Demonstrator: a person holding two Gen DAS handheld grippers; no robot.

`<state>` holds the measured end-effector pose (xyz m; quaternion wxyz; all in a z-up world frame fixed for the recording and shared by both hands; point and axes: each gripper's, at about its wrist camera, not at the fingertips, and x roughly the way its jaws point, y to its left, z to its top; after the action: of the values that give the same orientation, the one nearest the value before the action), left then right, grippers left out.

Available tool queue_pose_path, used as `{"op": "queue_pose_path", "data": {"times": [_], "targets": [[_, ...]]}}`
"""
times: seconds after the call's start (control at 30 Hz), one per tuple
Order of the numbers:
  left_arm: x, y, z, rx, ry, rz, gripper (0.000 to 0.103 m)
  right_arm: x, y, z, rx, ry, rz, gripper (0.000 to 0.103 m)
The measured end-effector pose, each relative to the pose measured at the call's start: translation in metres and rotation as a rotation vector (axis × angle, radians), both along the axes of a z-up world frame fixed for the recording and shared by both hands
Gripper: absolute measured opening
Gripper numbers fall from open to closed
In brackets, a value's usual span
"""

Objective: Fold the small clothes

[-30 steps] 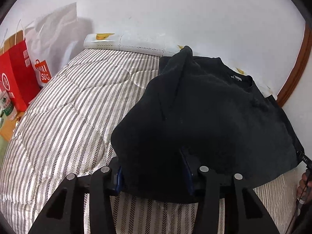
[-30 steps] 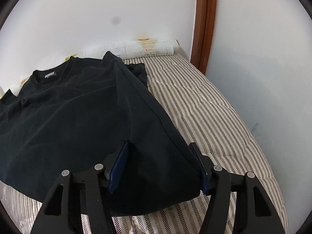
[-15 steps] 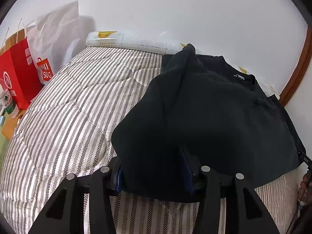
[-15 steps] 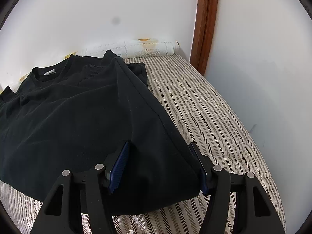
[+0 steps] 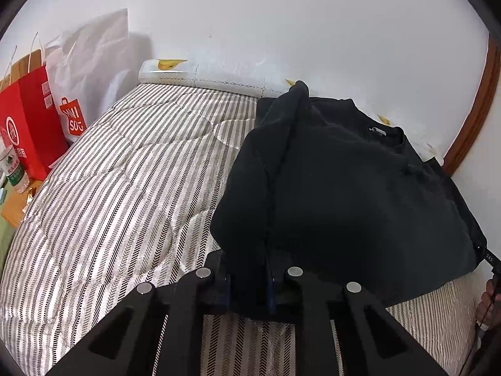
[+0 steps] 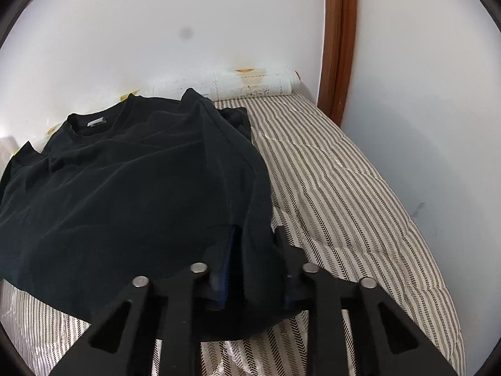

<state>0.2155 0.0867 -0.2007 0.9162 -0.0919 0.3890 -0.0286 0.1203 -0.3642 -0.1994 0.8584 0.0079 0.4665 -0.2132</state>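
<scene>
We have a black soft cotton t-shirt [image 5: 344,188] lying front-up on the striped quilted bed [image 5: 125,188], collar toward the wall, its hem end nearest us; left hand-held gripper [image 5: 247,282] pinching the hem corner on its side, jaws nearly together on the cloth; right hand-held gripper [image 6: 253,279] likewise nipped on the other hem corner, fabric bunched between its blue pads [image 6: 227,269]; we judge the shirt light, limp, no stiffness, so it will sag and drape between the two holds; not slippery, not fragile; hem corners look the right hold for carrying the bottom edge up toward the collar; red paper shopping bag [image 5: 28,119] stands beside the bed, well apart.
</scene>
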Motion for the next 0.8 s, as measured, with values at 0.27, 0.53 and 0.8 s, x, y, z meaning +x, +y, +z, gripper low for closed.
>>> {"op": "queue_pose_path", "data": {"times": [0.27,0.53,0.8], "targets": [[0.002,0.002,0.0,-0.011,0.009,0.005,0.018,-0.004,-0.004,0.002,0.021,-0.015,-0.01,0.019],[-0.001,0.003,0.001,-0.015,-0.008,0.003,0.013,-0.005,-0.004,0.004,0.026,-0.031,-0.014,0.014],[-0.007,0.01,0.005,-0.061,-0.034,0.009,0.011,-0.011,-0.008,0.01,0.053,-0.059,-0.014,0.008]]}}
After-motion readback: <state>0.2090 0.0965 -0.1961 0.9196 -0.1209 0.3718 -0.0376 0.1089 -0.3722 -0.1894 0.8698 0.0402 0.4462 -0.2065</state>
